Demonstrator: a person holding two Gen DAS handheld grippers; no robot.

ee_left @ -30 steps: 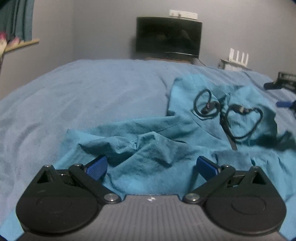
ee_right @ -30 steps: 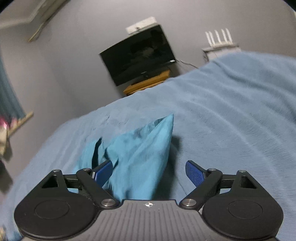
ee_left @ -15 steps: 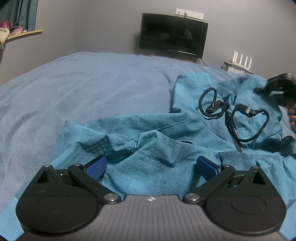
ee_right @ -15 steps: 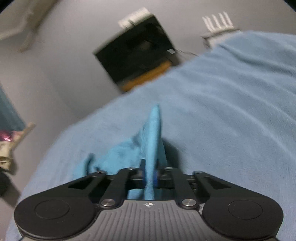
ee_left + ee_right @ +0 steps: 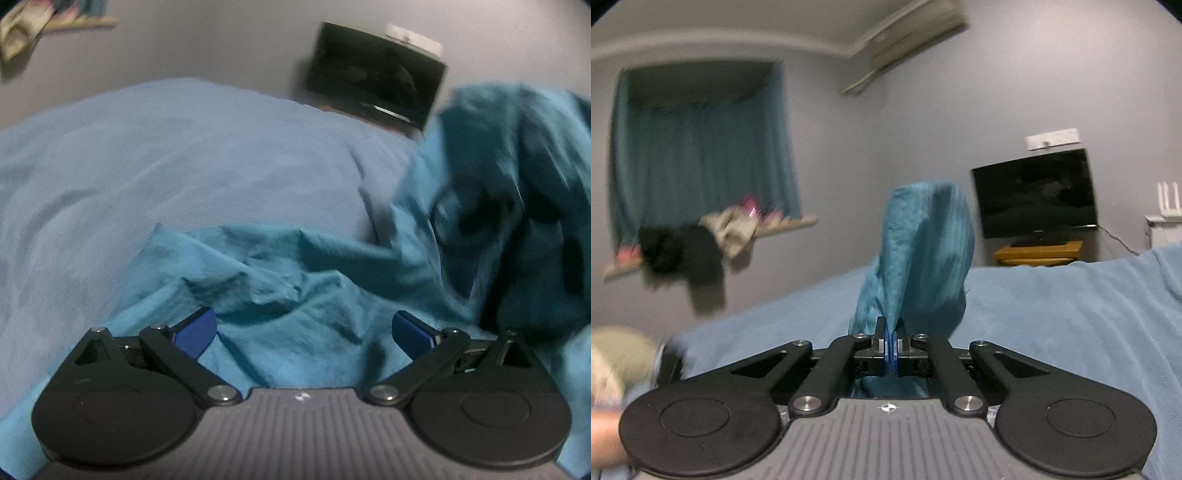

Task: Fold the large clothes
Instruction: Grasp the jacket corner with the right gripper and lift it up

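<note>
A teal garment [image 5: 303, 302] lies crumpled on the blue bedspread [image 5: 177, 177]. My left gripper [image 5: 301, 328] is open, its blue pads either side of a rumpled fold, low over the cloth. The garment's right part [image 5: 517, 184] is lifted and blurred, with a dark printed pattern. In the right wrist view my right gripper [image 5: 891, 345] is shut on a corner of the teal garment [image 5: 923, 254], which stands up above the jaws, raised above the bed [image 5: 1071, 314].
A black TV [image 5: 1034, 197] on a wooden stand [image 5: 1039, 251] is at the far wall, with a white router [image 5: 1163, 206] to its right. A window with teal curtains [image 5: 701, 155] and a cluttered sill [image 5: 701, 240] is at left.
My right gripper has lifted the pinched garment corner up and swung left. In the left wrist view the garment's right part has risen off the bed. The left gripper stays open.
</note>
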